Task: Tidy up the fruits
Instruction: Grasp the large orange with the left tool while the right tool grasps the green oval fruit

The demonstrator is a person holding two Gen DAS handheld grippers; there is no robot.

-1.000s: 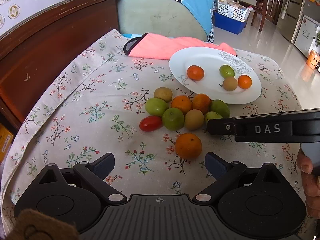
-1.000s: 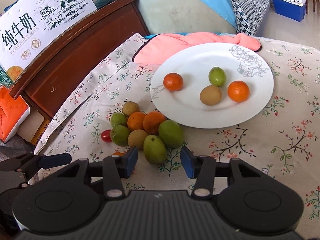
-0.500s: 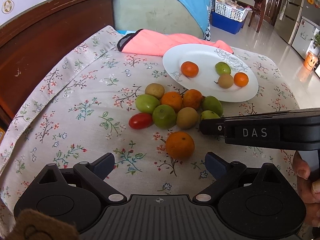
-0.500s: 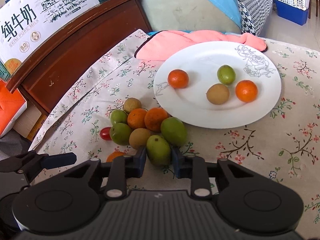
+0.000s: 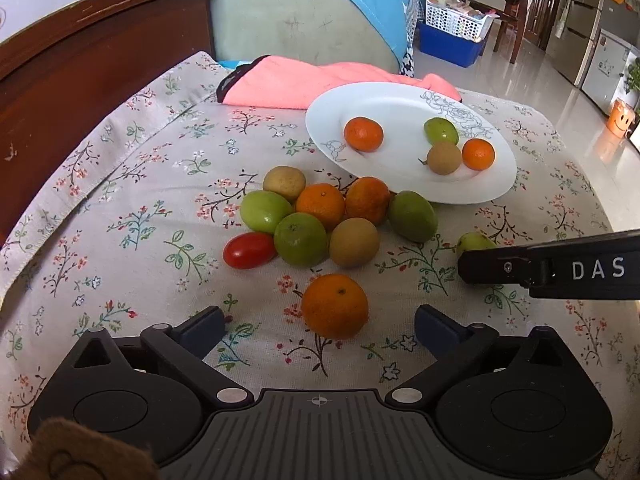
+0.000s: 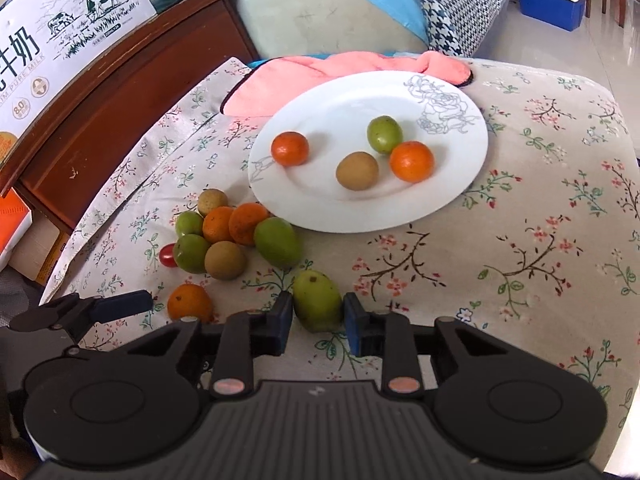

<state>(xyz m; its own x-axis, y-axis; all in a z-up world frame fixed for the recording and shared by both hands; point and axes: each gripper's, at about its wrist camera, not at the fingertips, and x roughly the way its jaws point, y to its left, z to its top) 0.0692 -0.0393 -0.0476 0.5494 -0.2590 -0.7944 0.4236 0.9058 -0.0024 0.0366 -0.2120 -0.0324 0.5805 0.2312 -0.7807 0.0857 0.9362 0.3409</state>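
My left hand-held gripper (image 5: 320,326) hangs low over the flowered cloth (image 5: 140,208) on the bench, with its two blue fingers spread wide and nothing between them. Just ahead of it one orange (image 5: 335,306) lies alone on the cloth.

Beyond that orange is the pile of fruits (image 5: 320,216). I count eight pieces in it: one small red tomato (image 5: 249,250) at the left end, three green fruits, two oranges and two brown fruits, all touching one another. The rightmost green one sits just beside the rim of the plate.

The white plate (image 6: 320,208) stands behind the pile, and its far edge touches a pink towel (image 6: 304,70). On the plate I count four pieces: two oranges, one green fruit and one brown fruit.

To the right of the pile, and apart from it, my right hand-held gripper (image 6: 316,316) has its fingers drawn narrow against the two sides of one green fruit (image 6: 316,300). I cannot tell if this fruit is lifted off the cloth.
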